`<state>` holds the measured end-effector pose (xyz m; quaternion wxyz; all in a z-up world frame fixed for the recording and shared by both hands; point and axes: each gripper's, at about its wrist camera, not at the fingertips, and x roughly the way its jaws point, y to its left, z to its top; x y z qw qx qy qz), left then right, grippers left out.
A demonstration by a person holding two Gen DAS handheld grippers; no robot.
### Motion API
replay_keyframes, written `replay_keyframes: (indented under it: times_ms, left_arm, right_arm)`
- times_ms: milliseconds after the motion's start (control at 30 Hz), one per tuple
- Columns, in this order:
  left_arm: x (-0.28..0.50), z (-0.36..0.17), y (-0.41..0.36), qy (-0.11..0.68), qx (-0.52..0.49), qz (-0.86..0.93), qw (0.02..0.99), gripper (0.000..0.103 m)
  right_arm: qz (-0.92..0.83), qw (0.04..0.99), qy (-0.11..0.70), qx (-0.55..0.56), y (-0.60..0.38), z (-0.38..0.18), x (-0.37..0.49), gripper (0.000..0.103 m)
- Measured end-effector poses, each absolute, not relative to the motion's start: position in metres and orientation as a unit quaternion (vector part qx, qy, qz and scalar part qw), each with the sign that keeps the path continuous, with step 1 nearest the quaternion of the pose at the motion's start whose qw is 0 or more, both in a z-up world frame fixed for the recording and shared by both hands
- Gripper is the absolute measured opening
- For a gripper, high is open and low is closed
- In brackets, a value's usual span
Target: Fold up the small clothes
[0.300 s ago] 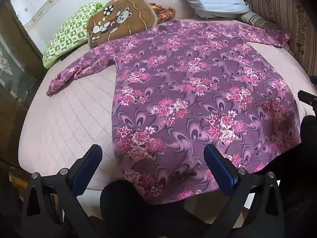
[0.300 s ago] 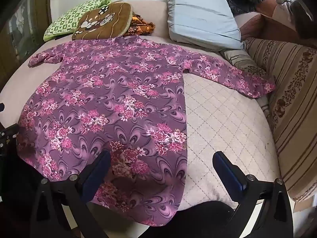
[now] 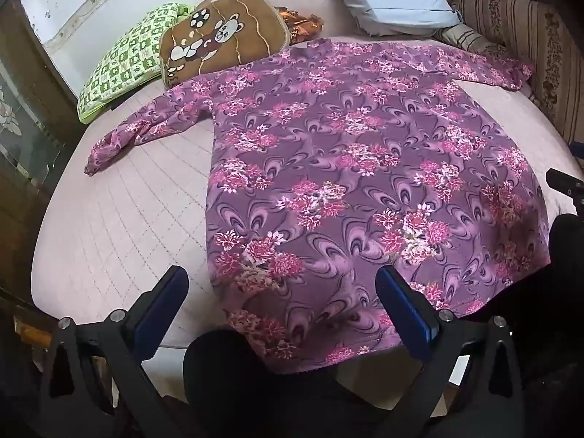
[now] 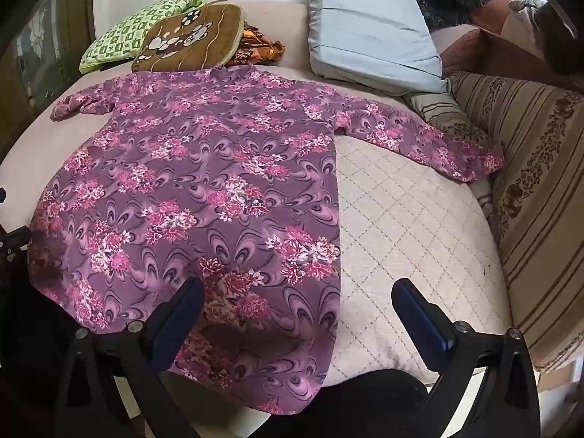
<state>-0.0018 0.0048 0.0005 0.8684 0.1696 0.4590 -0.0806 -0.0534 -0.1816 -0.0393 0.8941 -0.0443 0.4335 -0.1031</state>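
Here, a purple floral garment lies spread flat on a quilted bed, its hem hanging over the near edge and its neck towards the pillows at the far side; the long axis runs from the near edge straight away from both cameras, with the sleeves stretched out to left and right across it; the lowest strip of the hem is cut off in both views by dark shapes at the bottom that cannot be made out; in the left wrist view the far right sleeve end is squeezed against the frame's rim, and the left cuff is bunched so its opening does not show; the right cuff lies against a striped brown cushion; the left gripper hangs above the hem's left corner with its blue-padded fingers spread wide and nothing between them pressed; the right gripper hangs above the hem's right corner, angled down, its fingers likewise wide apart and clear of the cloth; beyond the neck sit a green checked cushion, a brown bear cushion and a pale blue pillow; an orange patterned cloth is mostly hidden behind the bear cushion.
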Motion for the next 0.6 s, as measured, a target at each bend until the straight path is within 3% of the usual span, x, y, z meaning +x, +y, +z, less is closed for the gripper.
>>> replay_keyframes:
  times_ms: [600]
  left_arm:
    - [-0.023,0.009,0.013,0.452,0.16,-0.087,0.873,0.103]
  right_arm:
    - [-0.114,0.903,0.413,-0.038,-0.179,-0.033,-0.079,0.103]
